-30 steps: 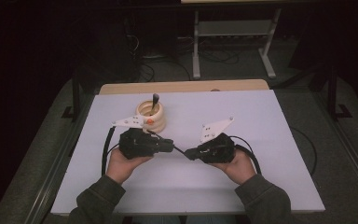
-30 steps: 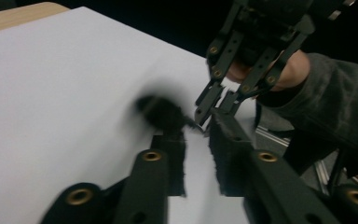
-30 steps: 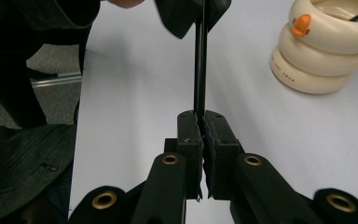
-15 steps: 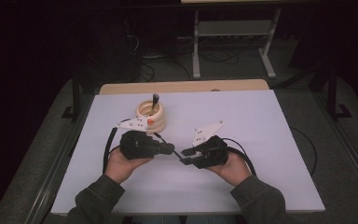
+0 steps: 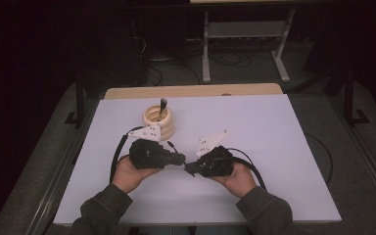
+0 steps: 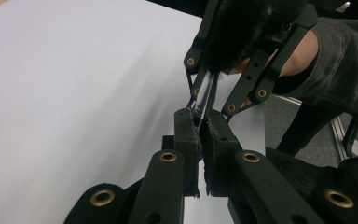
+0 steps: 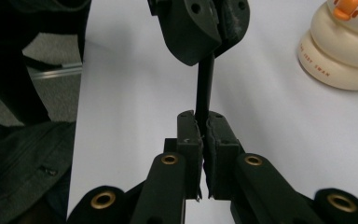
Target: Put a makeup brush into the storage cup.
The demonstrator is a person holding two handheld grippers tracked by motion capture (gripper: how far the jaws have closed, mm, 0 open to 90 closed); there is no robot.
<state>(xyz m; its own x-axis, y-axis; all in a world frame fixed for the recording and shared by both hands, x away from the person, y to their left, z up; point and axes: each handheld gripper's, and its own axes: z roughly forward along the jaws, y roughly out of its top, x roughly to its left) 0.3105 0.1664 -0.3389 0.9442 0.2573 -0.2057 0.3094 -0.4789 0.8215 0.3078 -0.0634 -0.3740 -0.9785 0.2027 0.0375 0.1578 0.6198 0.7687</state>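
Note:
Over the white table [image 5: 274, 137] my two grippers face each other tip to tip. A thin black strip [image 7: 205, 84] runs between them. My left gripper [image 5: 180, 159] is shut on one end of the strip [image 6: 204, 95], which comes out from between its pads [image 6: 186, 126]. The right gripper [image 5: 190, 169] is shut on the other end, and its jaws have just been closing on it. In the right gripper view the left gripper's jaws stand pressed together at the top, gripping the strip.
A cream ringed holder [image 5: 157, 120] with a dark utensil [image 5: 162, 105] upright in it stands just behind the left gripper, and the holder [image 7: 342, 56] is at the upper right in the right gripper view. Cables loop on the table beside both hands.
The right hand has edged slightly left toward the left gripper. Both grippers stay tip to tip near the table's middle.

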